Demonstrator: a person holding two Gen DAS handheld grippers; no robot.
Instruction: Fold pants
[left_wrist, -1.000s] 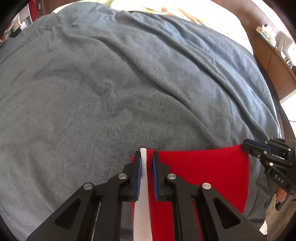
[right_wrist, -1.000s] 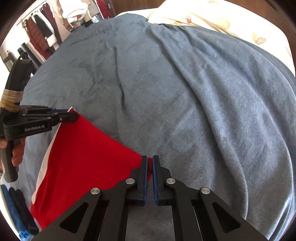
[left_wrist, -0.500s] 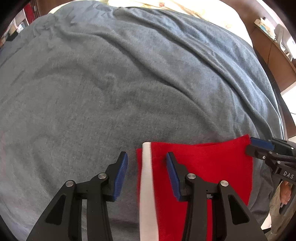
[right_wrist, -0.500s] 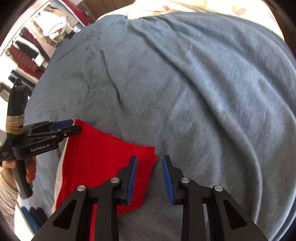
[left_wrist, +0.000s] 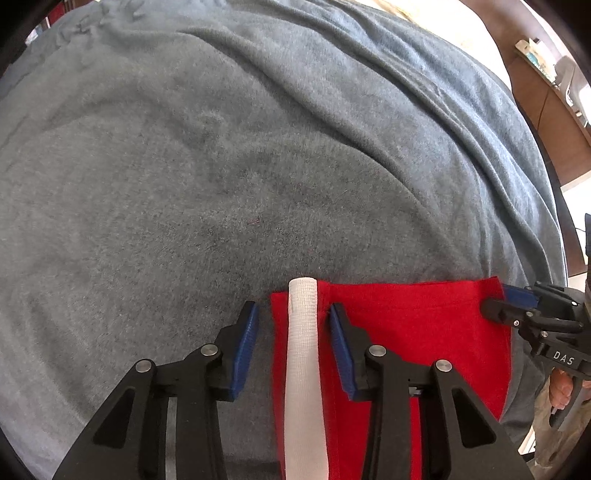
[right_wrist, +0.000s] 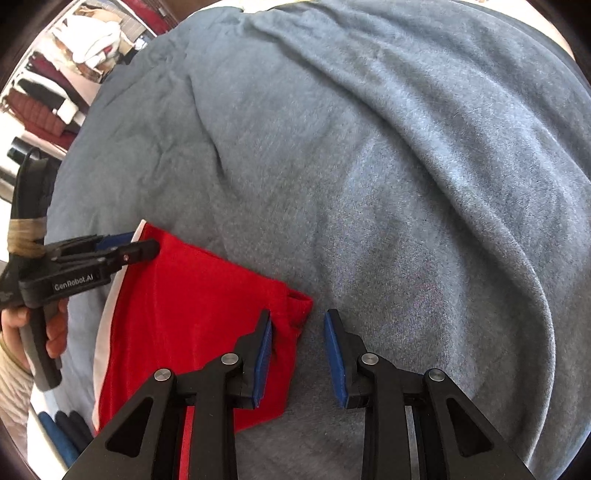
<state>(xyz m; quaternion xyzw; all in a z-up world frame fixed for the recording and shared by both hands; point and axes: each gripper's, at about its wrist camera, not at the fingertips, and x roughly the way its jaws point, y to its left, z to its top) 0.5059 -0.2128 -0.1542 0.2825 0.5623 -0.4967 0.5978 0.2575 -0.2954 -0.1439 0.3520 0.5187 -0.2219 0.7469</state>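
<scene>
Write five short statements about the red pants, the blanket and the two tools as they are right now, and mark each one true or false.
1. The red pants lie on a grey blanket. True.
2. The left tool is clamped shut on the white stripe. False: its jaws stand apart, and the stripe lies between them untouched; they have just been opening, then closing slightly.
3. The right tool stands open at a corner of the pants. True: it has just opened.
4. The pants have a yellow stripe. False: the stripe is white.
5. The pants hang in the air between the tools. False: they rest flat on the blanket.
</scene>
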